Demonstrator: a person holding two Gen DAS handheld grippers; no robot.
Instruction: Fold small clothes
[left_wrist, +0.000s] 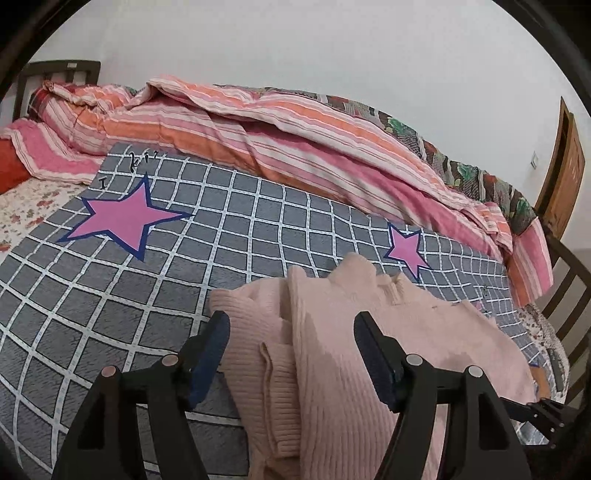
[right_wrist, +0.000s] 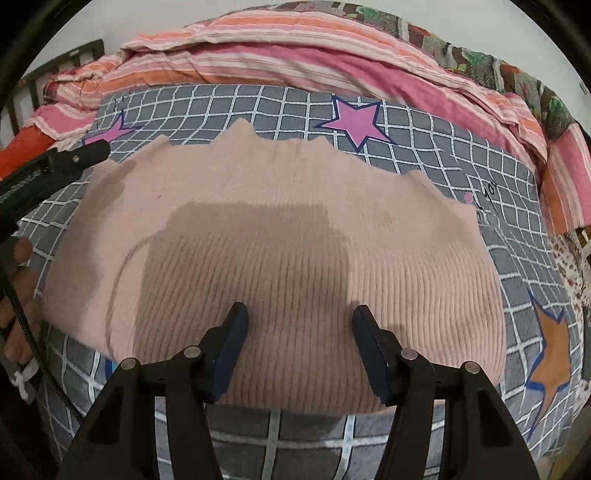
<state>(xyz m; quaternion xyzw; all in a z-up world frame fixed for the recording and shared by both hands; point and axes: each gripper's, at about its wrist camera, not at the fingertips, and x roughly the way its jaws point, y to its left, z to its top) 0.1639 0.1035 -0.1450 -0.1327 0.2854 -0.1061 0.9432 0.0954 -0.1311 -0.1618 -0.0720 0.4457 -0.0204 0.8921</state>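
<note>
Black jaws of the right gripper (right_wrist: 299, 328) stand wide apart over the near edge of the pink ribbed sweater (right_wrist: 280, 236), holding nothing. The left gripper (left_wrist: 291, 332) is just as wide, straddling a bunched fold of the same sweater at its side, gripping nothing that I can see. The sweater lies on a grey checked blanket (left_wrist: 155, 295) printed with pink stars.

To fold well, I judge each gripper should close on one edge of the knit only, lift it low and lay it over evenly, so the ribs stay flat. A striped quilt (left_wrist: 280, 129) is heaped along the far side, well apart from the sweater; the blanket beyond the collar leaves room to fold.
</note>
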